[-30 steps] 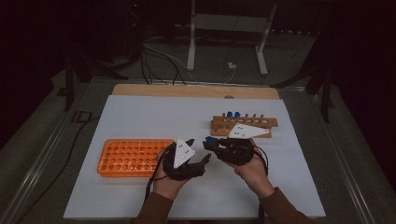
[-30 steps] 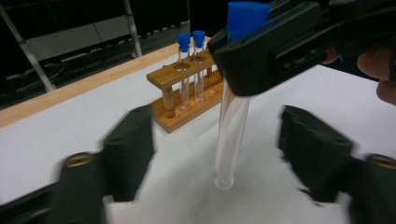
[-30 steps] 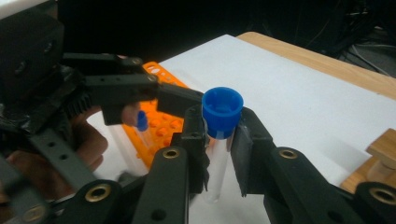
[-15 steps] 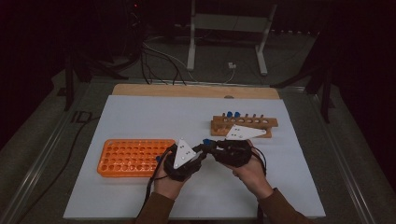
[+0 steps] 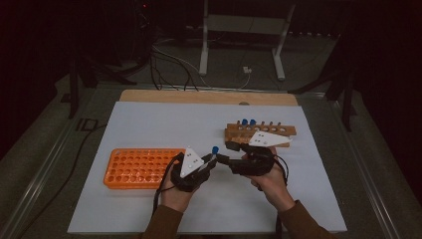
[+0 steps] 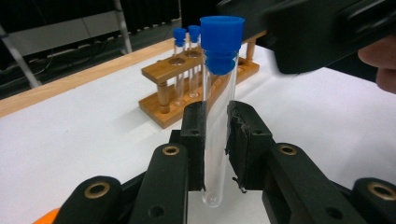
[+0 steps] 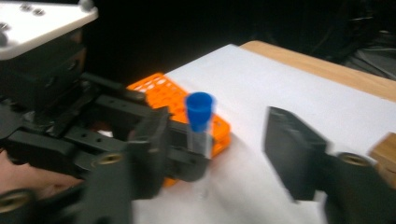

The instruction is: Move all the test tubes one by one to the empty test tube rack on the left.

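Handing over a blue-capped test tube (image 6: 217,107) above the tabletop's near middle: the left gripper (image 6: 216,140) now clamps it upright, while the right gripper (image 7: 233,154) has just been opening and stands clear. Next likely comes the orange rack (image 5: 139,167) near the left edge, calling for a steady vertical lowering.
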Available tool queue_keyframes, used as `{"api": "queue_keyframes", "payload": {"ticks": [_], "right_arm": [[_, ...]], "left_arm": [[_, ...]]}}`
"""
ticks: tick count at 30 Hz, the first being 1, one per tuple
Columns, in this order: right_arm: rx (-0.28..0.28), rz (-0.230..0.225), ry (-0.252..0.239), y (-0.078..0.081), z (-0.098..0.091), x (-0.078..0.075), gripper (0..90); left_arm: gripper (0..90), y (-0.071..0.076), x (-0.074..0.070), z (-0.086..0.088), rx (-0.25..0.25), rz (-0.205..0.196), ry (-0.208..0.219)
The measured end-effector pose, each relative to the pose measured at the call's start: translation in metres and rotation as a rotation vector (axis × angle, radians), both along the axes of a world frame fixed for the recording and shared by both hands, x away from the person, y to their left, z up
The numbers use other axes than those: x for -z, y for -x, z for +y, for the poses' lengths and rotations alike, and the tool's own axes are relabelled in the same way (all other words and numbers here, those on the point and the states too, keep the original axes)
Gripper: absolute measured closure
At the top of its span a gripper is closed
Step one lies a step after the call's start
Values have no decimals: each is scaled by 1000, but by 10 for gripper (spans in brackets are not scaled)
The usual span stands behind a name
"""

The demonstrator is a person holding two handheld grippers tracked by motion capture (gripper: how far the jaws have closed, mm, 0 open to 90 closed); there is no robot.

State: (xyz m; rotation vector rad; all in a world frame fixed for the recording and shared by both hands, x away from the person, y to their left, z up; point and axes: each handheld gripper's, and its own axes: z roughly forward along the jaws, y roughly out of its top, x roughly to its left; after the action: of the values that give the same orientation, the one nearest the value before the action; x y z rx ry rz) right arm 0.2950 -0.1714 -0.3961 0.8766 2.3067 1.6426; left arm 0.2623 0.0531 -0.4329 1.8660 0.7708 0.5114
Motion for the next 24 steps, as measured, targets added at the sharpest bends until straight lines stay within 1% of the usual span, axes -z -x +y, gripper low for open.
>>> {"api": "queue_keyframes", "payload": {"ticks": [2, 5, 8, 11, 13, 15, 21, 24], "right_arm": [[17, -5, 7, -1, -2, 0, 274], [53, -24, 37, -2, -5, 1, 170], [77, -31, 52, -3, -7, 3, 145], [95, -29, 65, -5, -9, 6, 77], [104, -30, 74, -6, -11, 8, 49], [105, -27, 74, -7, -13, 9, 38], [112, -24, 90, -9, -19, 14, 1], [119, -24, 95, -8, -23, 15, 1]], "left_arm": [[769, 0, -1, 3, -10, -1, 8], [769, -1, -3, 8, -20, -3, 14], [769, -1, -5, 12, -28, -2, 29], [769, -1, -7, 17, -35, -4, 41], [769, -2, -9, 21, -41, -7, 45], [769, -2, -10, 24, -47, -8, 54], [769, -2, -15, 35, -64, -17, 65], [769, -2, -16, 42, -80, -19, 71]]}}
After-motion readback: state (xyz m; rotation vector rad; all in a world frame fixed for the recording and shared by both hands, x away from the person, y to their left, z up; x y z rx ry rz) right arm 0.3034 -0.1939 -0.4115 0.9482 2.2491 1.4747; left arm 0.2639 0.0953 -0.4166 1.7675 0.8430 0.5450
